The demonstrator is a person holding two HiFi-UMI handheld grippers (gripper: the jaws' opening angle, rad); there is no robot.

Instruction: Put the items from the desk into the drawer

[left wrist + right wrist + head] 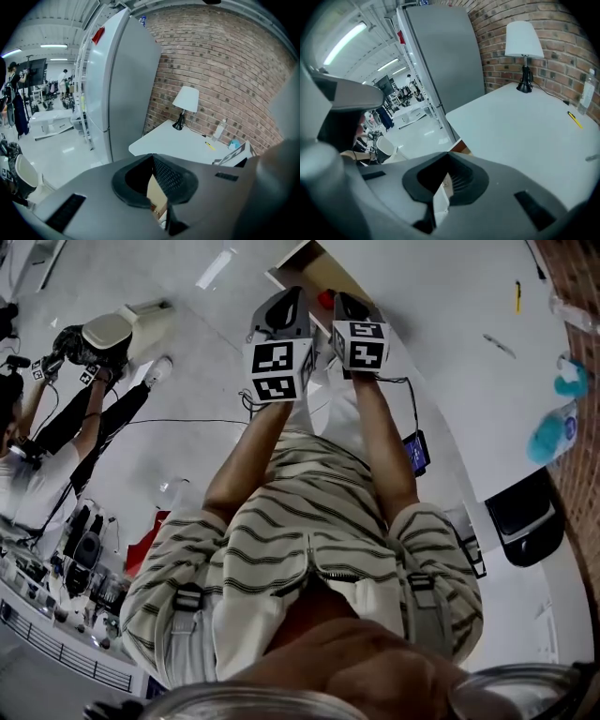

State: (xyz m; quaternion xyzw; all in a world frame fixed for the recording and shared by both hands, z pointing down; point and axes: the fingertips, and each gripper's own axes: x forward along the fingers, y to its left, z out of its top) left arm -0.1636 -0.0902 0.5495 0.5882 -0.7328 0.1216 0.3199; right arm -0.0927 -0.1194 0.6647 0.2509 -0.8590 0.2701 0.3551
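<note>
A white desk stands ahead of me with a yellow pen and a grey pen lying on it. The yellow pen also shows in the right gripper view, near a clear bottle. A brown wooden drawer edge shows at the desk's near corner. My left gripper and right gripper hang side by side short of that corner, off the desk. The left gripper has its jaws closed tip to tip on nothing. The right gripper is also shut and empty.
A white lamp stands at the desk's far end by the brick wall. Blue items lie along the desk's right side. A tall grey cabinet rises left of the desk. Another person works on the floor at left.
</note>
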